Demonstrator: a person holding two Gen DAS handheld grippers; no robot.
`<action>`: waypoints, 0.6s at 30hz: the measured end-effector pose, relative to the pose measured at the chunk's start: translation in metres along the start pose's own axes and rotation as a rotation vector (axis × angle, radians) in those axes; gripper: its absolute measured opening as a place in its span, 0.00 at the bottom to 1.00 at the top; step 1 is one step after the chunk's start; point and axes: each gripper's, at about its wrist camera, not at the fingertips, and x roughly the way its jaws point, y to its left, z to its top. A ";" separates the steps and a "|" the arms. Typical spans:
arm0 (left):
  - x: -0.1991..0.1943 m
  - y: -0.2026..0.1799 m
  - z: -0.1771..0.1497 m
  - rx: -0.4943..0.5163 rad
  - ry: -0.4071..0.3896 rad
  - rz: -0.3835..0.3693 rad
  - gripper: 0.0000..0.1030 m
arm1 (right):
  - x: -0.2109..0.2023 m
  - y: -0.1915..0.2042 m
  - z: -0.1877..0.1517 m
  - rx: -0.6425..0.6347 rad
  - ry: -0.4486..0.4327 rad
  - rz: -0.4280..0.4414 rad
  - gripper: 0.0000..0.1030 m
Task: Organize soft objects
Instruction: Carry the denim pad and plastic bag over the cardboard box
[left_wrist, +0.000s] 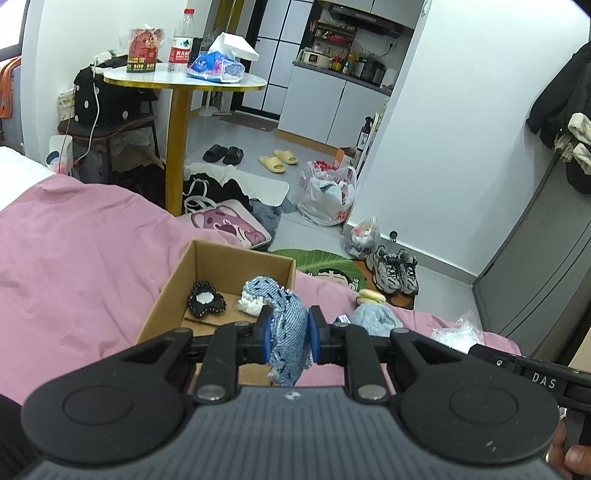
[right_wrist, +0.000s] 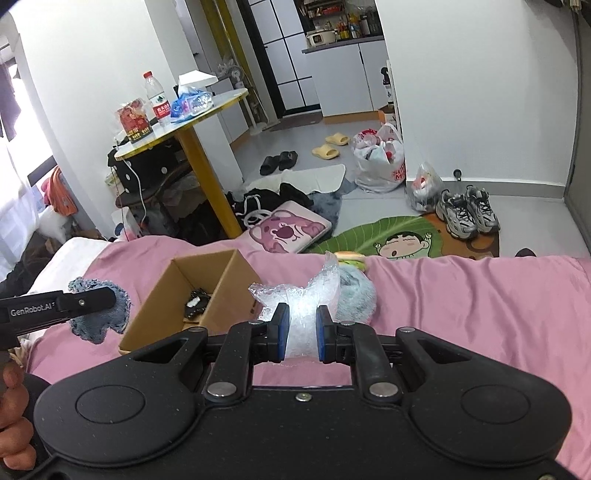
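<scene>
Denim, a frayed blue striped cloth piece (left_wrist: 288, 328), hangs pinched in my left claw (left_wrist: 290, 334) above the open brown cardboard box (left_wrist: 236, 258) on the pink bed cover (left_wrist: 81, 258). My right claw (right_wrist: 301, 332) grips a crumpled clear bubble-wrap sheet (right_wrist: 295, 295) beside that box. A black studded pouch (left_wrist: 205, 299) lies inside the box, and a fluffy pale blue toy (right_wrist: 354, 291) rests just beyond it.

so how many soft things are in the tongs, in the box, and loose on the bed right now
In the tongs: 2 – denim patch in the left tongs, bubble wrap in the right tongs
In the box: 2 – black piece, white wad
Loose on the bed: 2 – fluffy blue item, burger toy
Total: 6
</scene>
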 end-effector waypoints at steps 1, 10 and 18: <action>0.000 0.001 0.000 0.001 -0.003 -0.001 0.18 | -0.001 0.001 0.001 0.000 -0.003 0.000 0.15; -0.001 0.011 0.007 -0.008 -0.021 -0.002 0.18 | -0.004 0.012 0.005 0.007 -0.037 -0.008 0.14; 0.006 0.024 0.013 -0.023 -0.030 0.007 0.18 | 0.002 0.027 0.004 -0.008 -0.051 0.003 0.13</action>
